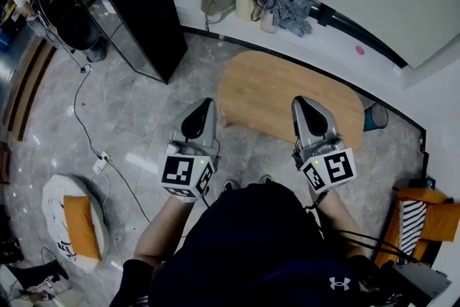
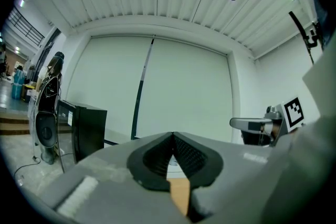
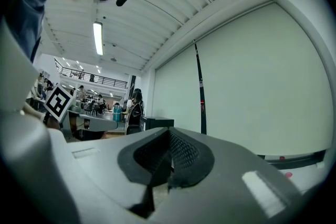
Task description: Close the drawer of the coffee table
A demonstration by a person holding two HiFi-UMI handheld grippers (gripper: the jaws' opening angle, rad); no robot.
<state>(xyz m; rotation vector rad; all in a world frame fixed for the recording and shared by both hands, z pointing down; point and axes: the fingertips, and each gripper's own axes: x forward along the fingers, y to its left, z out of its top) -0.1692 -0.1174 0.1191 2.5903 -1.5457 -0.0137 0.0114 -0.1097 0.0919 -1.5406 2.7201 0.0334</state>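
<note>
An oval wooden coffee table (image 1: 266, 86) stands on the grey marble floor in front of the person; from above, its drawer does not show. My left gripper (image 1: 209, 103) hovers level over the table's near left edge, jaws shut with nothing in them. At the same height, my right gripper (image 1: 297, 101) hangs over the table's near side, also shut and empty. In the left gripper view the pads of the left gripper (image 2: 172, 137) meet, with a sliver of the wooden table (image 2: 180, 194) below. The right gripper (image 3: 169, 134) shows its pads closed together too.
A black cabinet (image 1: 136, 11) stands at the back left beside equipment on a stand (image 1: 61, 7). Bags (image 1: 259, 3) lie along the far wall. A cable and power strip (image 1: 100, 163) cross the floor at left. A teal bin (image 1: 374, 116) sits right of the table.
</note>
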